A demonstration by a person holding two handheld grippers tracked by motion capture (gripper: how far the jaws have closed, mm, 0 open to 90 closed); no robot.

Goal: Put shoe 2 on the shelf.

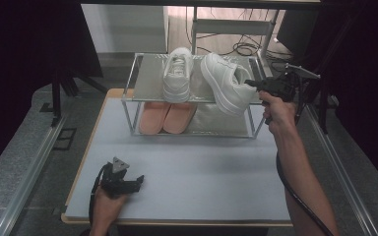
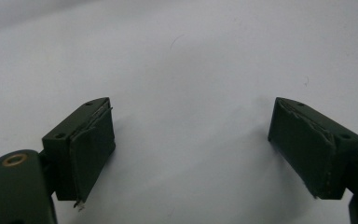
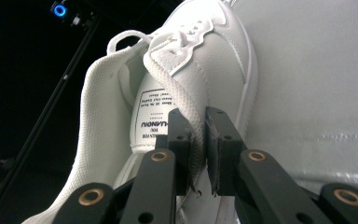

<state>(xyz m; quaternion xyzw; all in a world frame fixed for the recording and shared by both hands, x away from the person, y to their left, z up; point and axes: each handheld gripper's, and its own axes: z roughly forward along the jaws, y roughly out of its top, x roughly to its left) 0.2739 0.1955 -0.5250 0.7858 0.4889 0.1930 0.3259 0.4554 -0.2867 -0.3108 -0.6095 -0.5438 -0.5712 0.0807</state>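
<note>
A metal two-tier shoe rack [image 1: 142, 93] stands at the far side of the table. One white sneaker [image 1: 178, 74] sits flat on its top shelf. A second white sneaker [image 1: 225, 83] [image 3: 200, 70] hangs tilted over the top shelf's right part, with my right gripper [image 1: 252, 84] [image 3: 198, 140] shut on the edge of its collar beside the tongue. A pair of pink slippers [image 1: 167, 117] lies on the lower shelf. My left gripper [image 1: 137, 181] [image 2: 191, 144] rests low over the near left of the table, jaws wide apart and nothing between them.
The pale grey table mat [image 1: 187, 167] runs from the rack to the near edge. Metal rails [image 1: 29, 167] flank the table on both sides. Cables [image 1: 246, 48] lie on the floor behind the rack, and dark curtains hang left and right.
</note>
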